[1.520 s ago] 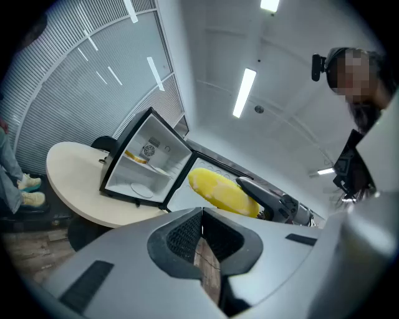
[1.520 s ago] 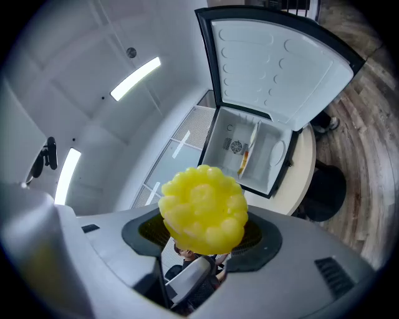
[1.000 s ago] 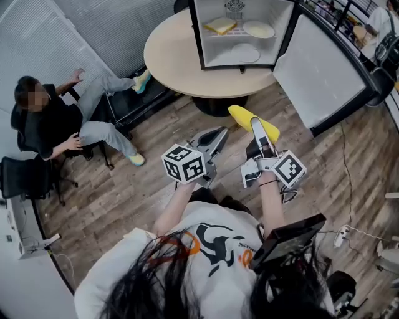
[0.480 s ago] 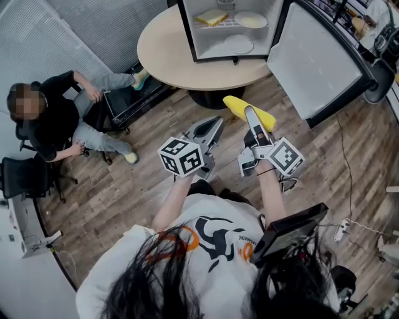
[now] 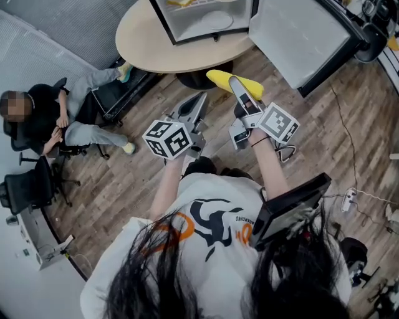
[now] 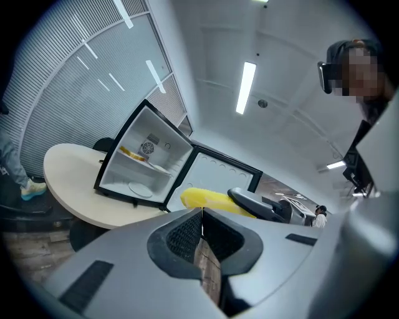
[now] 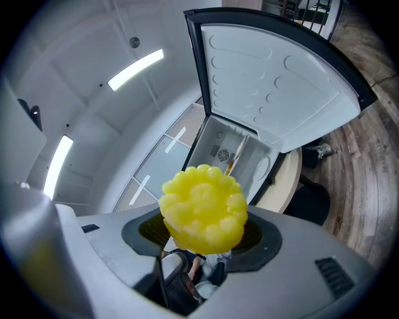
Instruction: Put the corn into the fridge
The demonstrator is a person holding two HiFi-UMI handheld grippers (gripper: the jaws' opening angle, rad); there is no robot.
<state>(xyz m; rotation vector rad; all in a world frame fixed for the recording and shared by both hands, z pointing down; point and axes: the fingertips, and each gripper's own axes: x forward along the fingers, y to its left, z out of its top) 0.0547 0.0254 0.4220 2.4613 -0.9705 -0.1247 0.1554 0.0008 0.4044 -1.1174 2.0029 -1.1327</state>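
A yellow corn cob is clamped in my right gripper and pokes out past the jaws towards the table. In the right gripper view its knobbly end fills the middle, with the right gripper shut on it. The small fridge stands open on the round table, its door swung out to the right. Ahead of the corn I see the fridge's white inside. My left gripper is shut and holds nothing, beside the right one. In the left gripper view, the left gripper points at the fridge, with the corn just right of it.
A person sits on a chair at the left, legs stretched towards the table. An office chair stands below them. Plates lie inside the fridge. A power strip and cable lie on the wooden floor at the right.
Both grippers, with the corn, have come forward towards the table and the fridge. The fridge has slid up to the top edge of the head view. The seated person has drawn their arms in.
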